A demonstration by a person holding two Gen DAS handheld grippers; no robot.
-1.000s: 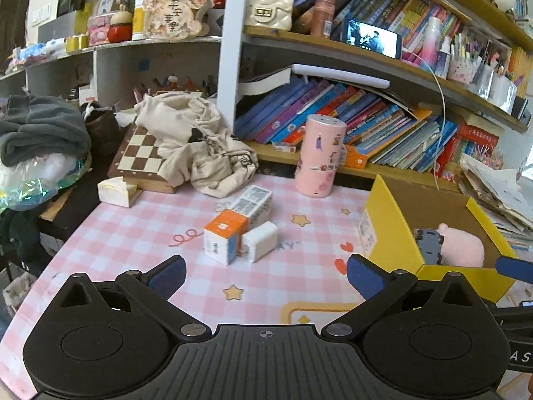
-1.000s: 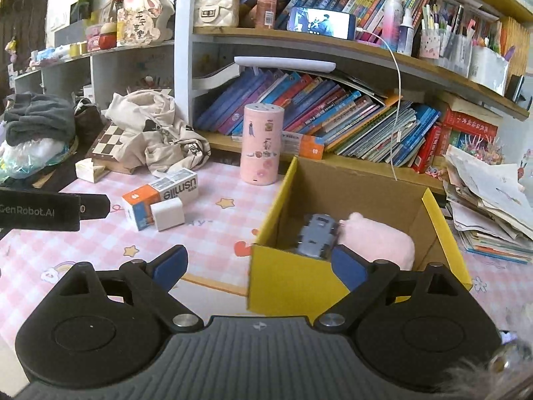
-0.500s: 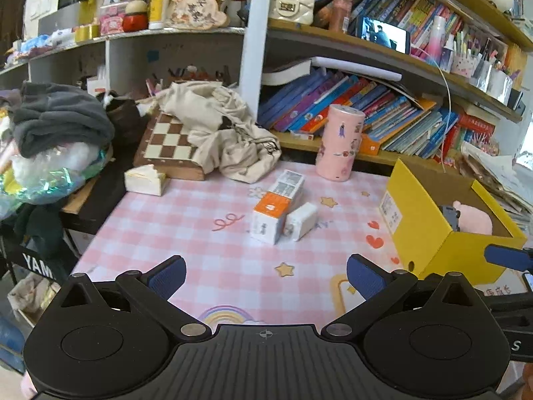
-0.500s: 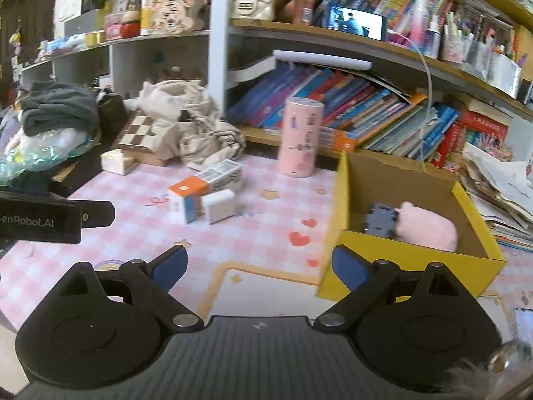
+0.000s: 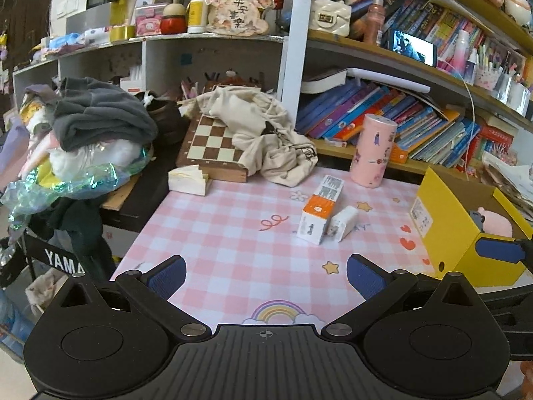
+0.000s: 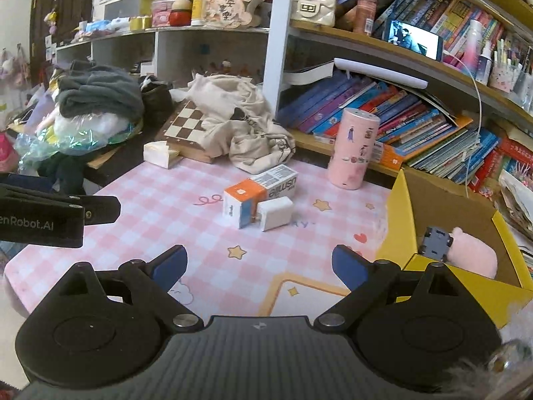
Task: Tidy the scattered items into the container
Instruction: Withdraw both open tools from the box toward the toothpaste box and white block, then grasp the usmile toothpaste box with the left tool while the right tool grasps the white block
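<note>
A: Pink checked cloth covers the table [image 5: 213, 233]. What sits at its left?

B: A white wedge-shaped box [image 5: 188, 180], by a chessboard [image 5: 216, 143] under a beige cloth bag [image 5: 266, 133].

A: And the left gripper [image 5: 265, 275]?

B: Fingers spread wide, holding nothing, low over the table's near edge. The orange-and-white carton [image 5: 318, 215] and the small white box [image 5: 343, 223] touching its right side lie ahead of them, well apart.

A: The right gripper [image 6: 260, 265]?

B: Also wide and empty. The same pair [image 6: 258, 200] lies ahead, between its fingers' lines.

A: Further right?

B: A pink canister [image 6: 353, 148] stands upright. The yellow cardboard box [image 6: 396, 233] holds a pink plush [image 6: 473, 256] and a grey toy [image 6: 434, 241].
</note>
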